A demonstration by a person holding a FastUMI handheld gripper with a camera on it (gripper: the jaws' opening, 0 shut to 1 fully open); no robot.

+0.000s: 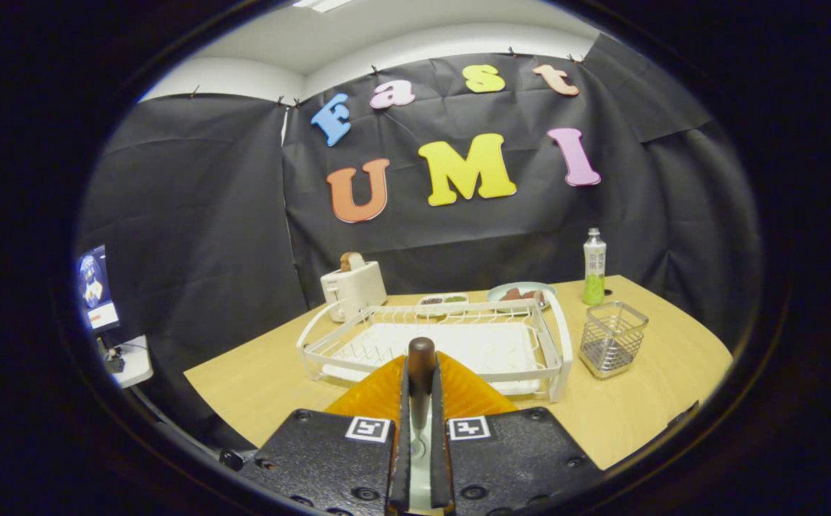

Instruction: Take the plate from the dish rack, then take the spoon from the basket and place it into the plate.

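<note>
My gripper (421, 380) is shut on the spoon (421, 352). Its dark rounded handle end sticks out just past the fingertips, and its metal shaft runs back between the two fingers. Under the fingers on the wooden table (644, 408) lies the orange plate (376, 394), showing on both sides of them. Just beyond the plate stands the white dish rack (555, 344), with nothing standing in it. The wire mesh basket (612, 338) stands to the right of the rack and holds nothing that I can see.
Behind the rack stand a white toaster (352, 288) with bread in it, a small dish (442, 302) and a plate of food (523, 292). A green-labelled bottle (594, 266) stands behind the basket. A monitor (96, 287) sits off the table's left side.
</note>
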